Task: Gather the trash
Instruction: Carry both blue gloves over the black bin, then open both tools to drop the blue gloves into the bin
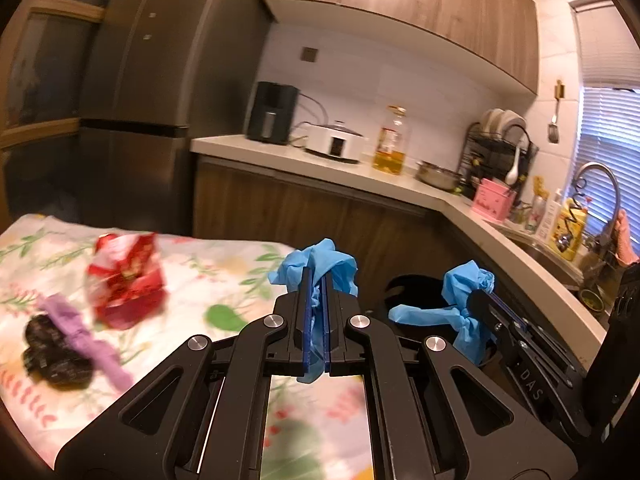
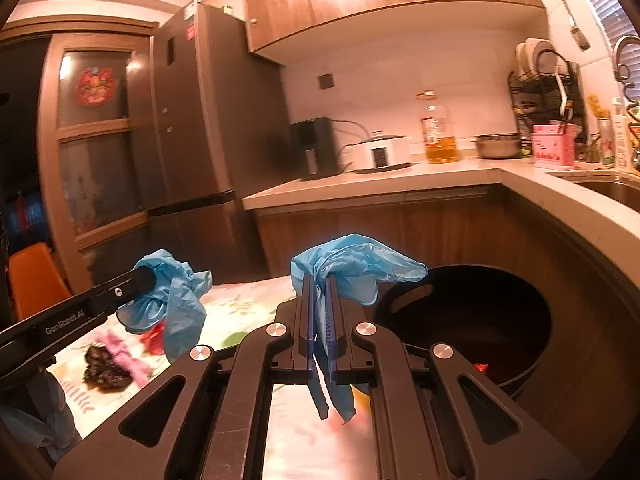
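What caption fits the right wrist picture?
Right claw pinches a blue glove beside the black bin.

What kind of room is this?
A home kitchen, most likely: a tall fridge, a countertop with a cooker and oil bottle, plus a sink and dish rack.

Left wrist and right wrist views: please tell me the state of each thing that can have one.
Left gripper: shut on a crumpled blue glove.
Right gripper: shut on a second blue glove.
Black round bin: open, nearly empty.
Red crumpled wrapper: lying on the floral cloth.
Purple scrap: lying on the cloth.
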`<control>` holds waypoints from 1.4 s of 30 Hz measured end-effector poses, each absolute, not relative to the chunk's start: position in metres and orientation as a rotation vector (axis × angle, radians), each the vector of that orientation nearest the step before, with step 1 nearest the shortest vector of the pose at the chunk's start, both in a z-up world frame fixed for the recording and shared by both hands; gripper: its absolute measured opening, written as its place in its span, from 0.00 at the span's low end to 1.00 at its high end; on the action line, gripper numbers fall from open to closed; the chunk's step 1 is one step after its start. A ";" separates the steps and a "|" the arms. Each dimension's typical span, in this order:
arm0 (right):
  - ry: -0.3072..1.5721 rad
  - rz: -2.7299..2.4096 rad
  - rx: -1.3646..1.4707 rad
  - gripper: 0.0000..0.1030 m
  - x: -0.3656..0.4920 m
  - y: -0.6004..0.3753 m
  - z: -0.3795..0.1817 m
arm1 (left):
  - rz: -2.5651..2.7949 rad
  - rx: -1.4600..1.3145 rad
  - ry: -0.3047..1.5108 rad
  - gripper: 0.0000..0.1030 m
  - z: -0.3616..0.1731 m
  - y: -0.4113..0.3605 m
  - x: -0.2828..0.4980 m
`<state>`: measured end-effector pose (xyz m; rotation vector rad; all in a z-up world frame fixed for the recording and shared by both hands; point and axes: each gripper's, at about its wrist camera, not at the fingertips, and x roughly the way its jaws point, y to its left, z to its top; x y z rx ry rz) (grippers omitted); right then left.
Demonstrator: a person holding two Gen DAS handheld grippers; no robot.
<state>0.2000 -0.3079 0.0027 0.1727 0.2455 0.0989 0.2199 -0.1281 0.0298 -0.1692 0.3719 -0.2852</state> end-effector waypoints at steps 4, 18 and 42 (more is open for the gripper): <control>0.240 0.051 0.173 0.06 0.204 -0.327 0.004 | -0.334 -0.152 0.371 0.03 0.031 -0.156 0.231; 0.239 -0.061 0.182 0.06 0.212 -0.379 0.003 | -0.462 -0.125 0.386 0.03 0.024 -0.225 0.262; 0.270 -0.112 0.194 0.06 0.235 -0.408 -0.004 | -0.512 -0.068 0.430 0.03 0.000 -0.276 0.292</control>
